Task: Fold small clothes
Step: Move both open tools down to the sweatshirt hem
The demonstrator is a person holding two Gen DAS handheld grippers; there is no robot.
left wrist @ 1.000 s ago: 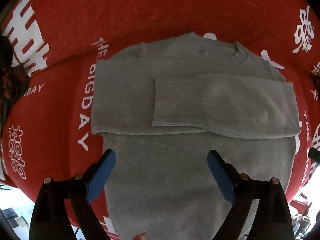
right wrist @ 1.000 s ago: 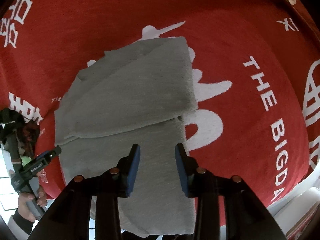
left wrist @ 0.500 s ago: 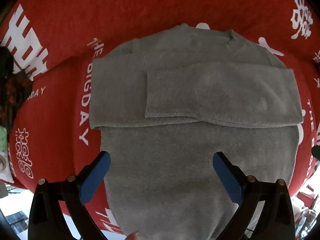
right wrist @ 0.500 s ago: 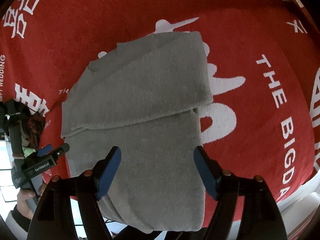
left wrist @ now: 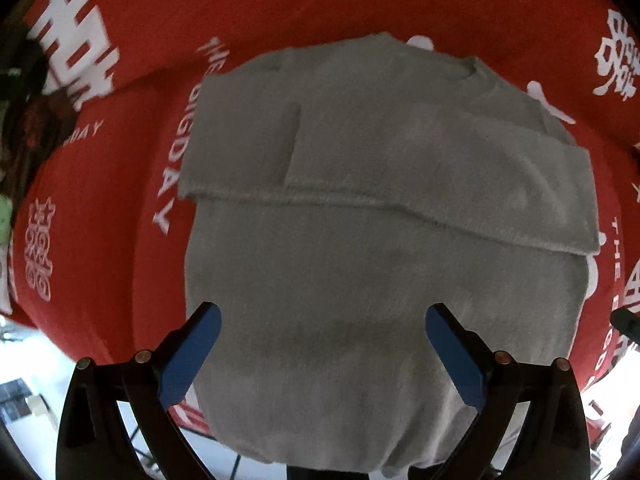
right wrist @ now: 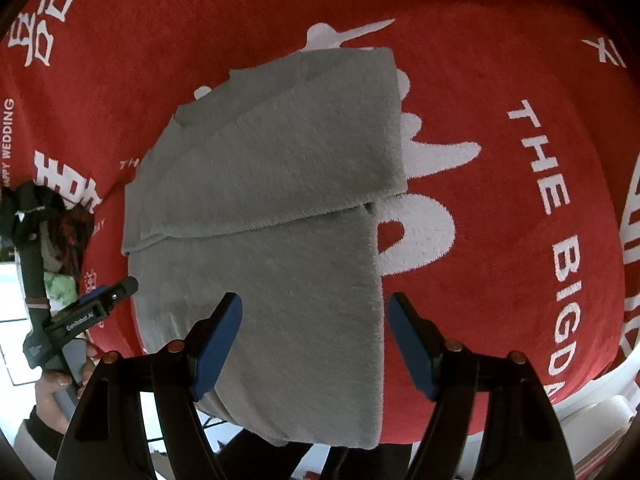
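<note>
Both sleeves lie folded across the grey sweater (left wrist: 384, 264); right gripper (right wrist: 314, 344) has just spread open, matching the open left gripper (left wrist: 320, 354) above the hem, ready for the bottom fold.

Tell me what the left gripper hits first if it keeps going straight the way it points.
Most likely the grey sweater: the open left gripper points down at its lower body, nothing between. Depth is unclear.

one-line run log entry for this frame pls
stage: sleeves folded over chest | sweater: flat on red cloth, hem overhangs edge | left tongs: open, empty | right tongs: open, empty
</note>
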